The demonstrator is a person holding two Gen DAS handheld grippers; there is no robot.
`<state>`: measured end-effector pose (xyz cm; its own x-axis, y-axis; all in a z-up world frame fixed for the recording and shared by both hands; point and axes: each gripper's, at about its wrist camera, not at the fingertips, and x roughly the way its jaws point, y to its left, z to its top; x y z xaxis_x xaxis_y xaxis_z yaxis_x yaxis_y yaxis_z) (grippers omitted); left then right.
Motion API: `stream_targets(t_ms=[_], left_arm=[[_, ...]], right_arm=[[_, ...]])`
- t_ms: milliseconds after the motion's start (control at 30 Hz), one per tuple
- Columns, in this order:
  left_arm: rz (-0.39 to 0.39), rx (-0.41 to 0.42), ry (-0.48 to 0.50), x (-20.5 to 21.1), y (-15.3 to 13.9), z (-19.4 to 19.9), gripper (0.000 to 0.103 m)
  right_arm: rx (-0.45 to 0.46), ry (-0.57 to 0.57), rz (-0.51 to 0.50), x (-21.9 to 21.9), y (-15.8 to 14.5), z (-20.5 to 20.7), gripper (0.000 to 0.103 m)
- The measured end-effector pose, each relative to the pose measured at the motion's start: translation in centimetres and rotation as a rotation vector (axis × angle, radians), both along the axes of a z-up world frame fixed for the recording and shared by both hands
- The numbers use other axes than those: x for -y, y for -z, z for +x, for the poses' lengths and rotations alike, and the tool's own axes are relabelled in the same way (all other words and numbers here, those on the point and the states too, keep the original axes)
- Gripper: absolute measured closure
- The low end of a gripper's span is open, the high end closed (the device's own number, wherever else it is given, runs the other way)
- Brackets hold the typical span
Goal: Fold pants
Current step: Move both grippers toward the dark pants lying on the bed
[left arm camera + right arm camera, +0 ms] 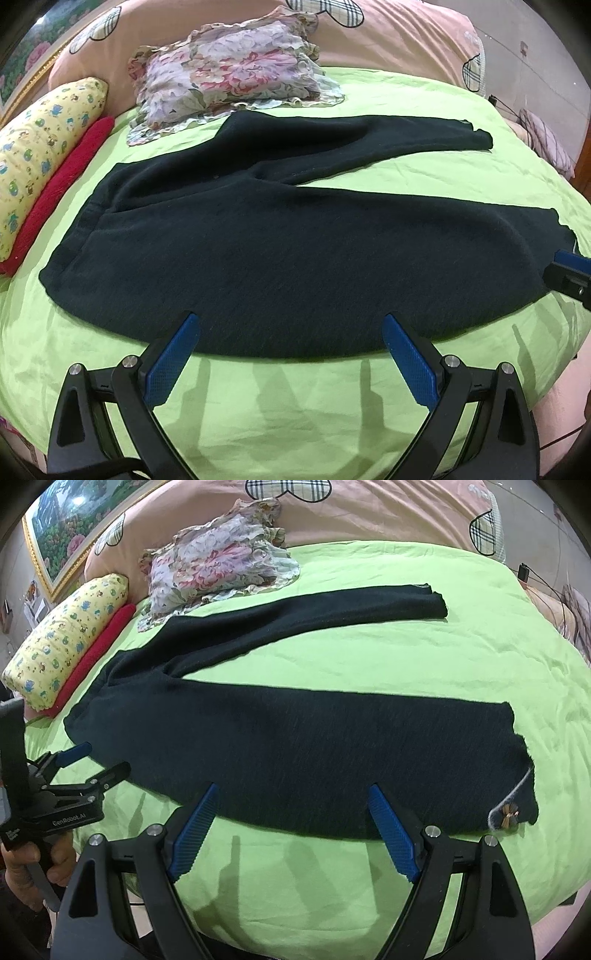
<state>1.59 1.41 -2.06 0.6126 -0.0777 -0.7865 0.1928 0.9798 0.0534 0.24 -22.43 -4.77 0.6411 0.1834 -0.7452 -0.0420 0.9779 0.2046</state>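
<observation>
Both the left gripper and right gripper gape wide, empty, at the pants; pinching the green sheet underneath risks dragging it along

Your grippers: left gripper, right gripper, black frames, ribbed blue pads, silver screws, white "GenRobot.AI" marking, bare-skinned hand.

Your pants are dark, matt, fuzzy knit cloth. Beneath them you have a smooth, faintly sheeny green sheet. Your right gripper and left gripper are matt black plastic with ribbed blue pads and shiny metal pins.
</observation>
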Motion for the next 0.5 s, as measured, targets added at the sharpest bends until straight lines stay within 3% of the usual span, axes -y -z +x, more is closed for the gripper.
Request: stream_targets(t_ms=[233,500], left_arm=[[-0.056,-0.024,0.046,0.4,-0.9,2.8,0.003],[-0.082,-0.015,0.119,1.9,-3.3,7.8,0.003]], right_arm=[[-0.014,0.024,0.052,2.7,-1.4,2.0,0.02],[-0.074,0.043,0.108,7.7,-2.7,7.6,0.02]])
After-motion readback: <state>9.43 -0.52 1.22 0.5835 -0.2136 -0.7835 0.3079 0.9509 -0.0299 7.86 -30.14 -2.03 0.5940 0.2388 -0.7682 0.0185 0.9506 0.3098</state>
